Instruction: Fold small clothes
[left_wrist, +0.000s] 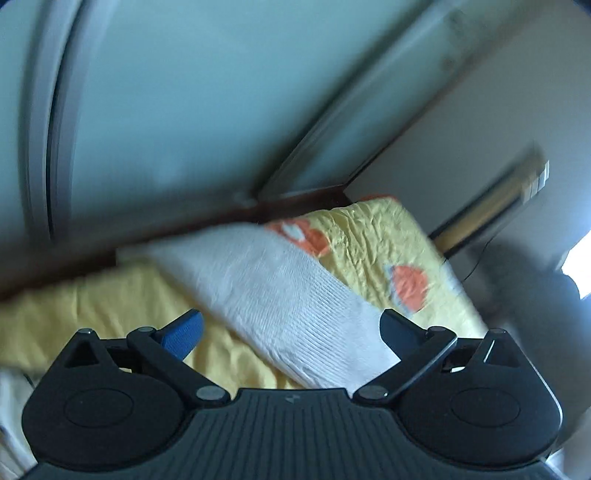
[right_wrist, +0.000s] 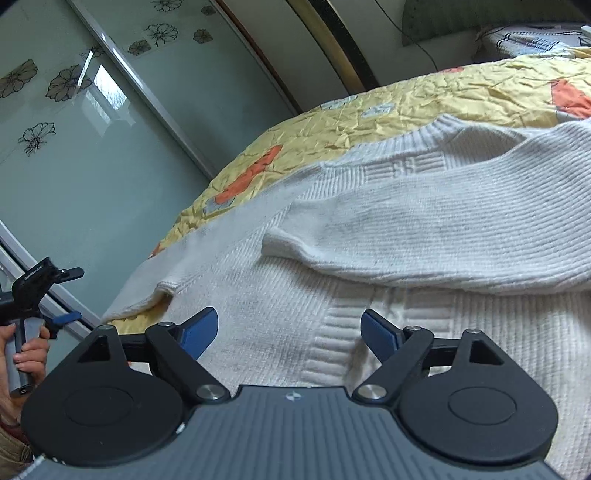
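Note:
A white knit sweater (right_wrist: 406, 229) lies flat on a yellow bedspread (right_wrist: 424, 99) with orange patches. One sleeve (right_wrist: 461, 229) is folded across its chest. My right gripper (right_wrist: 288, 328) is open and empty just above the sweater's lower body. In the left wrist view, which is blurred, my left gripper (left_wrist: 291, 328) is open and empty, with a part of the sweater (left_wrist: 280, 295) lying on the bedspread (left_wrist: 110, 306) just beyond the jaws. The left gripper (right_wrist: 48, 291) also shows at the far left of the right wrist view, held off the bed's edge.
A glass sliding door (right_wrist: 92, 129) with flower prints runs along the bed's left side. A dark wooden ledge (left_wrist: 110, 243) borders the bed. A pillow (right_wrist: 524, 40) lies at the head of the bed.

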